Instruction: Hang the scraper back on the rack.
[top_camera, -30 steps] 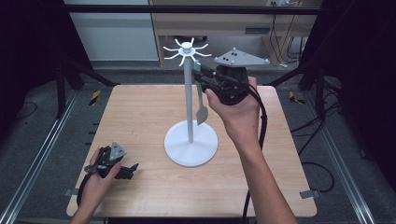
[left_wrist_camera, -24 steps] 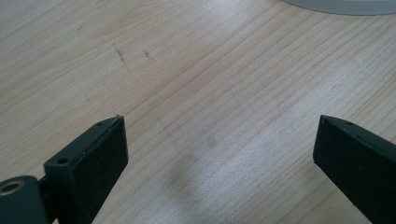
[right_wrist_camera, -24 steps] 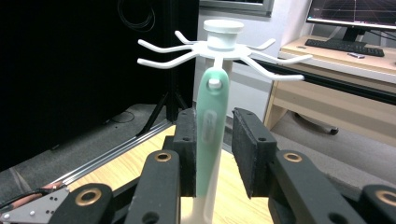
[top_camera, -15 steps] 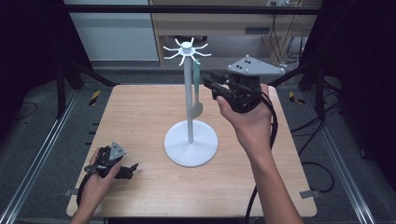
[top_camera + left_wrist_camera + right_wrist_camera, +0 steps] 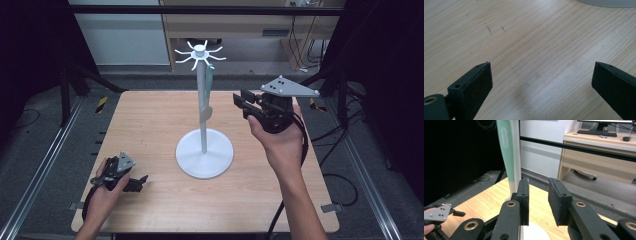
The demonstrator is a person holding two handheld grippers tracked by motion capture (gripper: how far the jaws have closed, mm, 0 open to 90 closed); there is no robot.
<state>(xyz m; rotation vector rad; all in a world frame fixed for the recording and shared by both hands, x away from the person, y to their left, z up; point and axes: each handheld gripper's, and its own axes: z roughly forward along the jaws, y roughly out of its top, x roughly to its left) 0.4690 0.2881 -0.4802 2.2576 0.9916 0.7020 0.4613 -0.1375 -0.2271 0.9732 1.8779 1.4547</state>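
Since the earlier frames my right gripper (image 5: 242, 104) has backed away from the white stand's pole (image 5: 202, 105) toward the tabletop's right edge and dropped a little. Its jaws stand a narrow gap apart with nothing between them, so I read it as released. I keep it level and aimed at the pole so I can watch the pale green utensil (image 5: 209, 82) I just let go of. That piece, probably a spatula or shoehorn though the high view is too small to say, hangs from one of the spokes at the top of the stand (image 5: 199, 51) and lies close along the pole. In the right gripper view its green handle (image 5: 506, 150) runs just beside the pole. The round base (image 5: 204, 153) sits near the middle of the tabletop (image 5: 150, 120), keeping the stand steady. My left gripper (image 5: 135, 182) rests by the front left corner, jaws wide apart over bare wood, parked out of the way.
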